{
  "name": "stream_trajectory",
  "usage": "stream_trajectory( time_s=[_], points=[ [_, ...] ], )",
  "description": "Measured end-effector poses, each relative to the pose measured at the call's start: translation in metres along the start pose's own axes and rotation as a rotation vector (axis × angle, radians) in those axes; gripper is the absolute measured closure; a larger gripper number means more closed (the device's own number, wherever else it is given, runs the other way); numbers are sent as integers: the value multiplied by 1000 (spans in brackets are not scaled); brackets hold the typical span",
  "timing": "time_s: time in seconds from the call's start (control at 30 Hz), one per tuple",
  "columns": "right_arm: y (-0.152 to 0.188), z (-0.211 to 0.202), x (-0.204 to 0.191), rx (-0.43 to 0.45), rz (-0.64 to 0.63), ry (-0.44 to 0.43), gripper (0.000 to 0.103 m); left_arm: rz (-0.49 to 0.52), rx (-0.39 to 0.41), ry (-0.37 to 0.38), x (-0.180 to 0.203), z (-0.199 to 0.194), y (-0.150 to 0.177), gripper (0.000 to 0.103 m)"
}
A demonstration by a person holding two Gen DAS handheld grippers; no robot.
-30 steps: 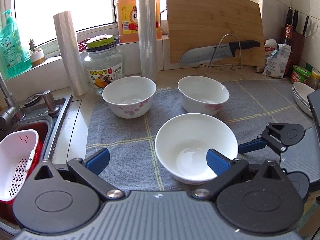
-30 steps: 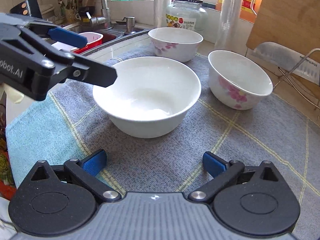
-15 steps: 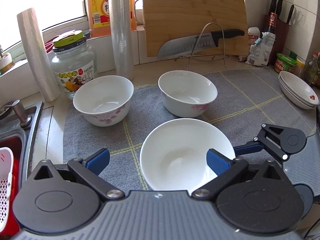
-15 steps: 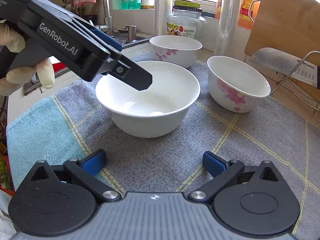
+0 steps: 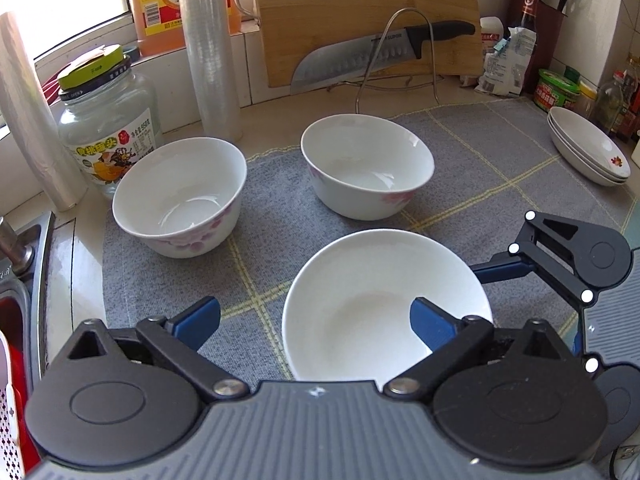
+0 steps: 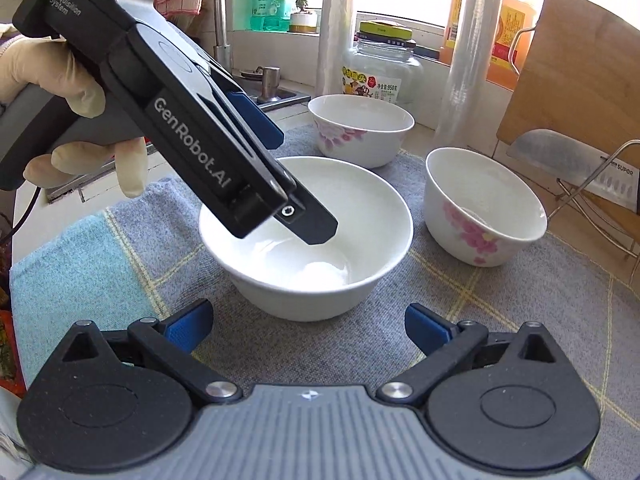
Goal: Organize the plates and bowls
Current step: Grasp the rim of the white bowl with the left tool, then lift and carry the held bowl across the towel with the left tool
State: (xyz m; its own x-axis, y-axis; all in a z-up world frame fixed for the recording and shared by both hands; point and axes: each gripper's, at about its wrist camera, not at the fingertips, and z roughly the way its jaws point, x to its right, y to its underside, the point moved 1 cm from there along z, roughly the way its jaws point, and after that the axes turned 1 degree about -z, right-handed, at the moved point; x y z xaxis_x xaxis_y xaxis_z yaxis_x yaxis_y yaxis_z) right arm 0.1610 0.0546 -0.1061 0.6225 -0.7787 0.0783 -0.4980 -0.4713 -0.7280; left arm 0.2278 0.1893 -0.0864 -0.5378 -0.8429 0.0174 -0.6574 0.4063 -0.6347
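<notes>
Plain white bowl (image 5: 376,304) sits nearest on the grey mat (image 5: 480,168); left claw (image 5: 316,316) straddles its rim, closing, not yet gripping, so it may tip; right claw (image 6: 308,326) released; floral bowls (image 5: 180,196) beyond

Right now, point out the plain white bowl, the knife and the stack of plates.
plain white bowl (image 5: 360,320): left wrist view, on its inner floor.
knife (image 5: 344,62): left wrist view, on the flat of the blade.
stack of plates (image 5: 580,140): left wrist view, inside the top plate.

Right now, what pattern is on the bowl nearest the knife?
Pink flowers on white, on the bowl beside the knife; clearest in the right wrist view.
</notes>
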Motion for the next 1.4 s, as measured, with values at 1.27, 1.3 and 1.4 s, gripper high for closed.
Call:
stream_trajectory(
  time_s=[1.27,1.3,1.4],
  points=[
    [-15,-23,2,21,17,-23,17,25,-48,97,20,-8,-10,40],
    [-15,-26,3,22,17,-23,17,26,-45,97,23,-10,-11,40],
    [-12,-36,6,25,15,-21,17,35,-39,96,34,-13,-14,40]
  ],
)
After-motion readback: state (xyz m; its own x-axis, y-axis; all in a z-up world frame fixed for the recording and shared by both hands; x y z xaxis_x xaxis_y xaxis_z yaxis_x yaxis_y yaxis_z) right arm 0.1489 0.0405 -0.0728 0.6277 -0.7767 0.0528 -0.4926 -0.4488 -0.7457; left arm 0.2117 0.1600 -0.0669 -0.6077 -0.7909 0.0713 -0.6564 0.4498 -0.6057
